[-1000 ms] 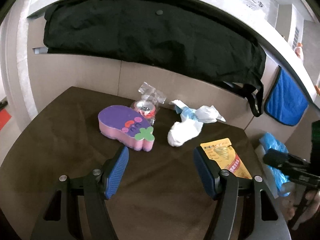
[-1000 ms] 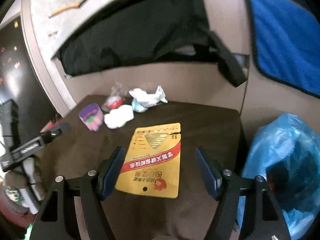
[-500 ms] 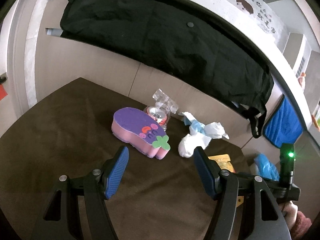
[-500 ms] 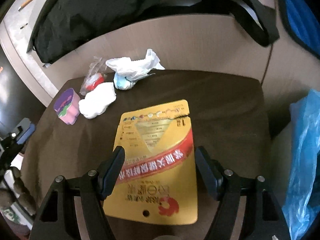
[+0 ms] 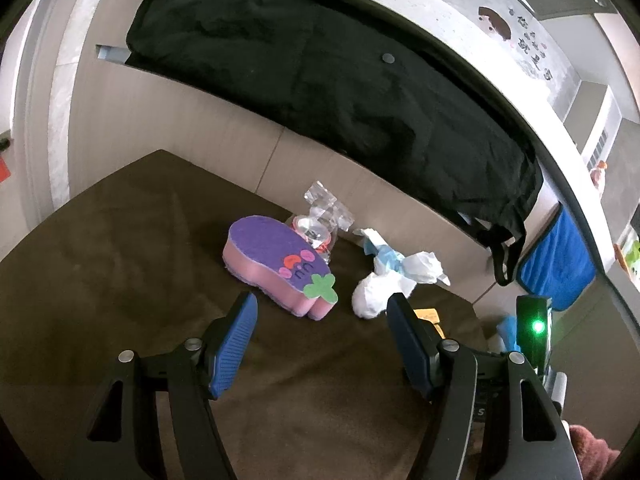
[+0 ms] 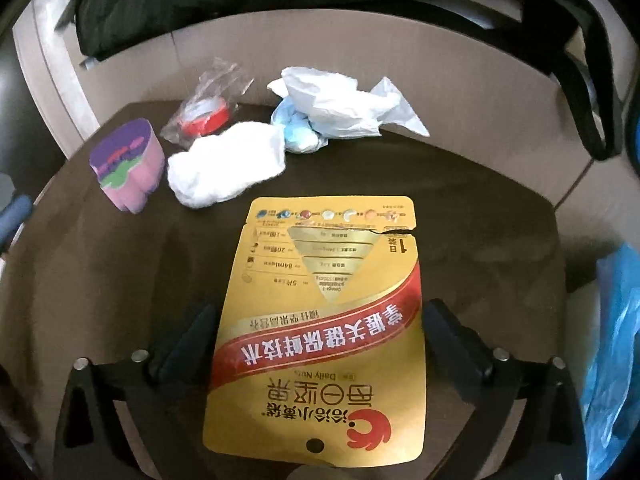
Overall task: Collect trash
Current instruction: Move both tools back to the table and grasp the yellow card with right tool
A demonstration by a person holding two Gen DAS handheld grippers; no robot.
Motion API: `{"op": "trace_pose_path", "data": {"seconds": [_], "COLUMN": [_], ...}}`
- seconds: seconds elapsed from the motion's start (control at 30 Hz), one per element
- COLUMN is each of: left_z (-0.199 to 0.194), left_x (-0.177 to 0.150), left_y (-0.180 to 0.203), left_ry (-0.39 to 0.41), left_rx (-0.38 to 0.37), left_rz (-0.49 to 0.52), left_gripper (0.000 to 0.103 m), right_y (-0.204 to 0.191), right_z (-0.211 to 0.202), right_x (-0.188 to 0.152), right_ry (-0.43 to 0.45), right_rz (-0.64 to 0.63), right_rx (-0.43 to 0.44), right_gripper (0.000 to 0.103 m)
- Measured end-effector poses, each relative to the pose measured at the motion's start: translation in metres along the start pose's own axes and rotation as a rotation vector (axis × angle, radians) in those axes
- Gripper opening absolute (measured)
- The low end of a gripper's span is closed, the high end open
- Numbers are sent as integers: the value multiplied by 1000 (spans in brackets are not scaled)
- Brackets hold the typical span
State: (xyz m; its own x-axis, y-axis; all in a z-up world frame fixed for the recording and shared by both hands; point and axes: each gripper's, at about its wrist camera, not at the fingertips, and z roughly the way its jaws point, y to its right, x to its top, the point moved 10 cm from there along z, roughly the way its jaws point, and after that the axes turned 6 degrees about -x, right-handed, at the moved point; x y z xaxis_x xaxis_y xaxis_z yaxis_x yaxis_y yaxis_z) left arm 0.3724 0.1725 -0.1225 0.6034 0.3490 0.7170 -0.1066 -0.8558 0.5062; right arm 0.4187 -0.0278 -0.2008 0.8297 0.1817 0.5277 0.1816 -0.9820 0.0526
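Observation:
A flat gold snack pouch [image 6: 320, 312] with a red band lies on the dark brown table [image 6: 500, 248]. My right gripper [image 6: 318, 332] is open, low over it, one finger on each side of the pouch. Behind it lie a white tissue wad [image 6: 228, 168], a white and blue crumpled wrapper [image 6: 336, 108] and a clear bag with a red tape roll [image 6: 206, 114]. My left gripper [image 5: 320, 320] is open and empty above the table, short of the tissue wad [image 5: 376, 292] and wrapper [image 5: 404, 260]. A corner of the pouch [image 5: 426, 314] shows behind its right finger.
A purple and pink eggplant-shaped sponge [image 5: 280, 264] sits left of the trash, also in the right wrist view [image 6: 128, 164]. A blue plastic bag [image 6: 612, 360] hangs off the table's right edge. A black garment [image 5: 320, 68] hangs on the wall behind, with a blue cloth [image 5: 556, 260] at right.
My right gripper moved forward and down until its fingers straddle the gold pouch. My left gripper swung left, so the sponge and tissue sit closer to centre.

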Motion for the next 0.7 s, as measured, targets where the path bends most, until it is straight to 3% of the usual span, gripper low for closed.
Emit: {"op": "trace_pose_path", "data": {"seconds": [0.27, 0.33, 0.6, 0.7], "left_z": [1, 3, 11, 17], "left_x": [0, 0, -8, -12], "left_y": [-4, -5, 2, 16], "left_ry": [0, -3, -27, -49], "left_rx": [11, 18, 40, 27], "left_rz": [1, 7, 53, 95], "left_gripper": [68, 68, 68, 68], "right_y": [-4, -2, 27, 37], "right_z": [4, 2, -13, -26], "right_x": [1, 1, 0, -4], "right_ry": [-39, -23, 29, 63], "right_rz": [-88, -93, -31, -18], "right_rx": [43, 47, 33, 50], "right_gripper": [102, 95, 35, 22]}}
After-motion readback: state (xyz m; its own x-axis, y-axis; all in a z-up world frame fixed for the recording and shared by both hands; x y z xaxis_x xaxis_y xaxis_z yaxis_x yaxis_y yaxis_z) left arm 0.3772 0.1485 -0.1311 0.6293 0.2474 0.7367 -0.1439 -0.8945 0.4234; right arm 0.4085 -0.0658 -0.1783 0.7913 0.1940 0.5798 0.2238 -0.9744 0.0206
